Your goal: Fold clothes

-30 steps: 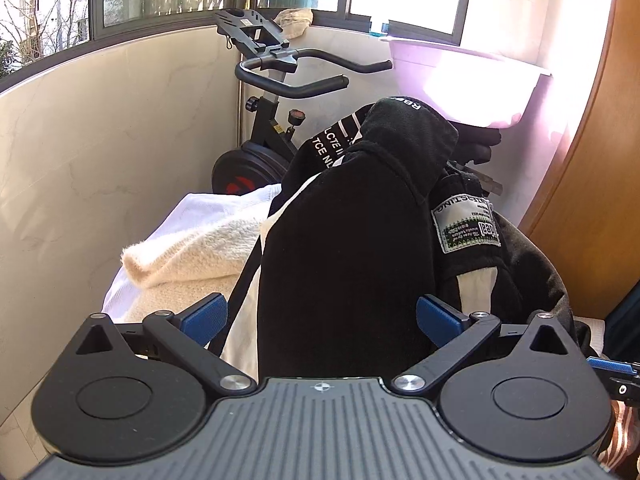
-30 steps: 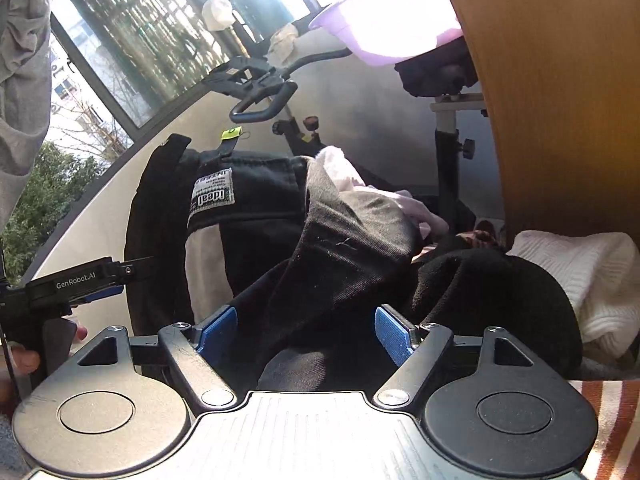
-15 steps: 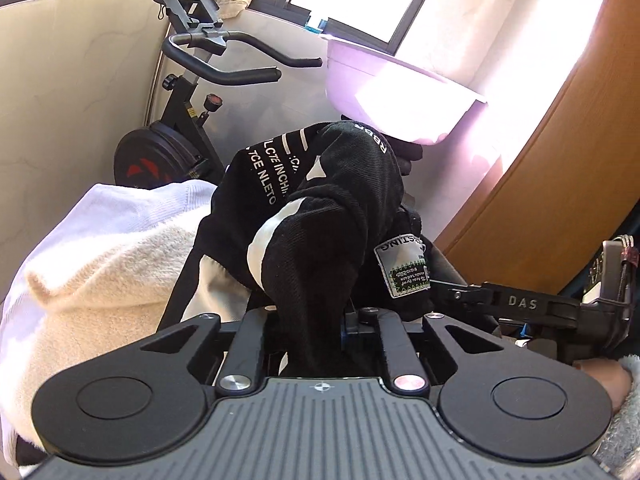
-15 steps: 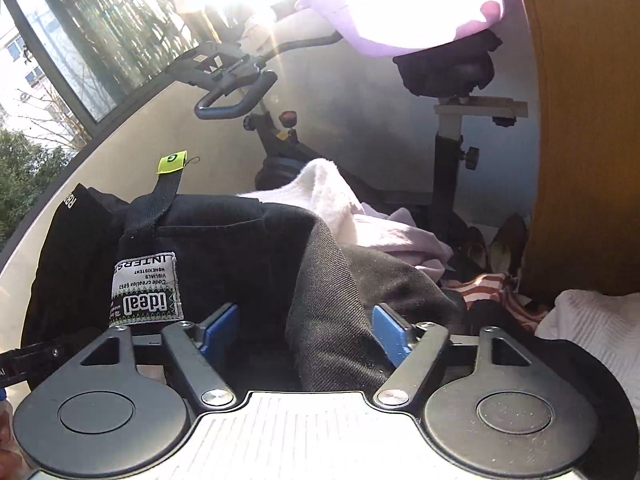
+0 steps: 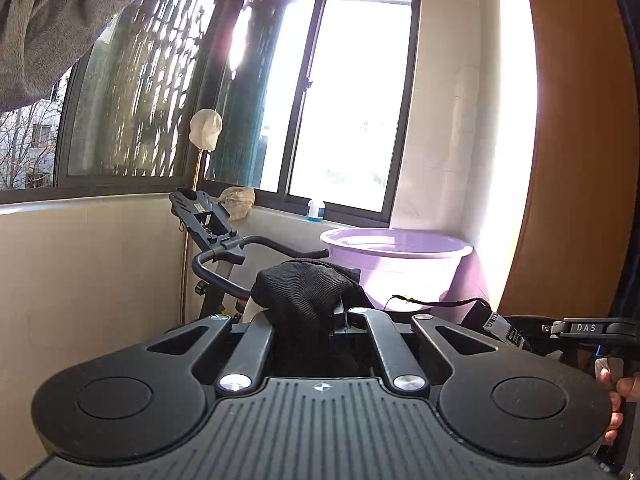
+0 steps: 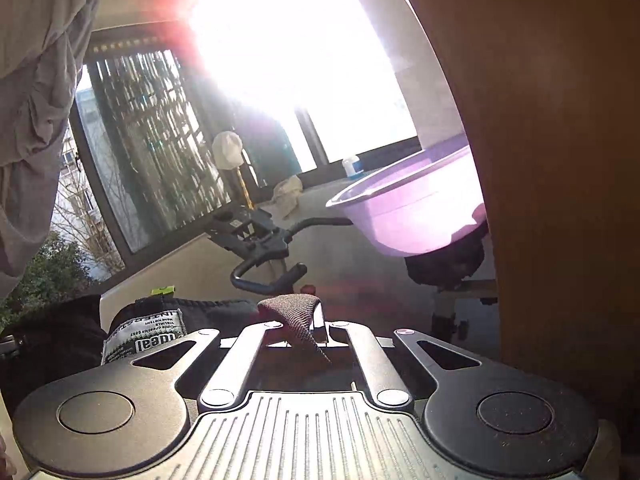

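Observation:
A black garment (image 5: 304, 296) with white panels and a woven label is lifted up. My left gripper (image 5: 316, 320) is shut on a thick bunch of its black fabric, which bulges above the fingers. My right gripper (image 6: 308, 326) is shut on a thin fold of the same garment (image 6: 296, 312); its label (image 6: 144, 340) and a green tag (image 6: 162, 290) show to the left. In the left wrist view the right gripper (image 5: 588, 328) and a hand (image 5: 616, 396) holding it sit at the right edge. The rest of the garment hangs below, out of sight.
An exercise bike (image 5: 216, 240) stands ahead by the tiled wall. A purple basin (image 5: 396, 256) rests on its seat. A wooden panel (image 5: 576, 160) rises on the right. Grey clothing (image 5: 52, 12) hangs at the upper left. Windows (image 5: 344, 92) fill the back.
Both grippers have risen with the garment, so the views now tilt up to the windows. The right gripper went from open to shut on the fabric. The towel pile has dropped out of view.

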The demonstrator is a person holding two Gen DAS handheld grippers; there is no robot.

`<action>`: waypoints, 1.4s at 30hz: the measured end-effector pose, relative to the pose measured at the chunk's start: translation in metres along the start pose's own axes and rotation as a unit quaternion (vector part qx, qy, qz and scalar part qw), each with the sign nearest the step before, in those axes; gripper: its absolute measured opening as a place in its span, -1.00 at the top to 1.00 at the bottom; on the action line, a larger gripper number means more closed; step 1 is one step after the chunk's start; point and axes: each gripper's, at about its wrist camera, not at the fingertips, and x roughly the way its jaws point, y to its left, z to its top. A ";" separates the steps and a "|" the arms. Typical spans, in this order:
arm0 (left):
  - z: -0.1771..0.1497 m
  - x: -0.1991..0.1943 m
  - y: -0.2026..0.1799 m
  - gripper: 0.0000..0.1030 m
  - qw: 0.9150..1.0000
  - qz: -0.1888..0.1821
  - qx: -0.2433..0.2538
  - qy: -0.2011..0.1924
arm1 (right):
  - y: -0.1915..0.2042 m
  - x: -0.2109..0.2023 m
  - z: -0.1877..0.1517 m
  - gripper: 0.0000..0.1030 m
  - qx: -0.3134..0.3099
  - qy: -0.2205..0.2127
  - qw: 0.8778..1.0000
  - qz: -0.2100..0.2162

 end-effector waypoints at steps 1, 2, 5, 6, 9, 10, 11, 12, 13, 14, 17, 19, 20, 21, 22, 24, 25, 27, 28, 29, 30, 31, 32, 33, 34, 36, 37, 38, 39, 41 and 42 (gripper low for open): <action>-0.006 0.001 0.003 0.89 1.000 0.001 -0.010 0.015 | 0.000 0.003 -0.007 0.97 -0.007 0.019 1.000 0.001; -0.018 0.004 0.006 0.89 0.999 0.004 -0.015 0.038 | -0.001 0.006 -0.017 0.97 -0.011 0.040 0.999 0.002; -0.067 0.008 0.017 0.89 0.992 0.017 -0.032 0.119 | -0.005 0.017 -0.063 0.97 -0.011 0.129 0.992 0.004; -0.085 0.009 0.021 0.89 0.988 0.022 -0.038 0.147 | -0.005 0.021 -0.079 0.97 -0.014 0.157 0.987 0.004; -0.138 0.013 0.032 0.89 0.971 0.035 -0.054 0.228 | -0.004 0.030 -0.125 0.96 -0.021 0.233 0.972 0.006; -0.152 0.014 0.034 0.89 0.967 0.037 -0.052 0.247 | -0.005 0.031 -0.137 0.96 -0.015 0.254 0.967 0.010; -0.163 0.015 0.034 0.89 0.963 0.038 -0.050 0.264 | -0.003 0.033 -0.145 0.96 -0.012 0.267 0.964 0.016; -0.171 0.016 0.034 0.88 0.960 0.040 -0.048 0.274 | -0.002 0.035 -0.150 0.95 -0.011 0.277 0.961 0.022; -0.177 0.016 0.033 0.87 0.957 0.041 -0.047 0.282 | 0.000 0.037 -0.156 0.94 -0.009 0.287 0.958 0.027; -0.180 0.017 0.034 0.85 0.955 0.039 -0.047 0.290 | 0.003 0.037 -0.156 0.91 -0.018 0.288 0.957 0.027; -0.177 0.013 0.035 0.28 0.955 0.029 -0.051 0.292 | 0.013 0.036 -0.151 0.69 -0.053 0.279 0.958 0.023; -0.166 0.009 0.035 -0.38 0.961 0.020 -0.045 0.270 | 0.013 0.025 -0.137 -0.12 -0.057 0.249 0.967 0.020; -0.161 0.007 0.035 -0.62 0.965 0.017 -0.042 0.259 | 0.009 0.019 -0.130 -0.47 -0.047 0.227 0.972 0.025; -0.156 0.006 0.037 -0.69 0.966 0.012 -0.044 0.253 | 0.005 0.013 -0.123 -0.98 -0.035 0.203 0.978 0.033; -0.150 0.005 0.038 -0.77 0.968 0.008 -0.045 0.247 | 0.000 0.009 -0.117 -0.98 -0.024 0.185 0.982 0.039; -0.142 0.006 0.043 -0.87 0.969 0.001 -0.054 0.239 | -0.008 0.011 -0.108 -0.99 -0.011 0.177 0.984 0.029; -0.140 0.008 0.047 -0.91 0.969 -0.002 -0.063 0.238 | -0.012 0.015 -0.107 -0.99 -0.006 0.176 0.984 0.017; -0.137 0.014 0.054 -0.94 0.967 -0.008 -0.082 0.241 | -0.020 0.026 -0.107 -0.99 0.005 0.183 0.983 0.004; -0.136 0.018 0.056 -0.95 0.966 -0.008 -0.085 0.244 | -0.024 0.033 -0.108 -0.99 0.012 0.191 0.982 -0.001; -0.135 0.021 0.058 -0.95 0.965 -0.007 -0.086 0.247 | -0.028 0.043 -0.109 -0.99 0.022 0.200 0.979 -0.002; -0.135 0.026 0.058 -0.95 0.965 -0.007 -0.080 0.250 | -0.032 0.054 -0.111 -0.99 0.034 0.210 0.977 -0.001; -0.135 0.030 0.058 -0.97 0.965 -0.007 -0.075 0.252 | -0.034 0.063 -0.114 -0.99 0.046 0.216 0.975 -0.003; -0.136 0.034 0.058 -0.99 0.964 -0.006 -0.070 0.256 | -0.037 0.073 -0.117 -0.99 0.059 0.226 0.972 -0.005; -0.139 0.038 0.057 -0.99 0.963 -0.006 -0.066 0.261 | -0.039 0.084 -0.122 -0.99 0.074 0.244 0.967 -0.007; -0.141 0.043 0.055 -0.99 0.962 -0.005 -0.061 0.267 | -0.039 0.091 -0.128 -0.99 0.089 0.256 0.963 -0.004; -0.147 0.050 0.051 -0.99 0.958 -0.015 -0.055 0.282 | -0.032 0.097 -0.137 -0.93 0.106 0.267 0.958 0.018; -0.148 0.050 0.049 -0.99 0.957 -0.025 -0.053 0.283 | -0.024 0.094 -0.141 -0.84 0.104 0.267 0.957 0.041; -0.148 0.048 0.047 -0.99 0.958 -0.035 -0.051 0.281 | -0.012 0.090 -0.143 -0.83 0.083 0.267 0.958 0.063; -0.147 0.046 0.046 -0.99 0.958 -0.042 -0.050 0.279 | 0.001 0.085 -0.145 -0.82 0.046 0.267 0.960 0.075; -0.147 0.043 0.049 -0.99 0.957 -0.043 -0.054 0.281 | 0.023 0.076 -0.149 -0.82 -0.019 0.267 0.959 0.087; -0.148 0.044 0.053 -0.99 0.955 -0.039 -0.063 0.286 | 0.028 0.075 -0.151 -0.82 -0.037 0.271 0.958 0.087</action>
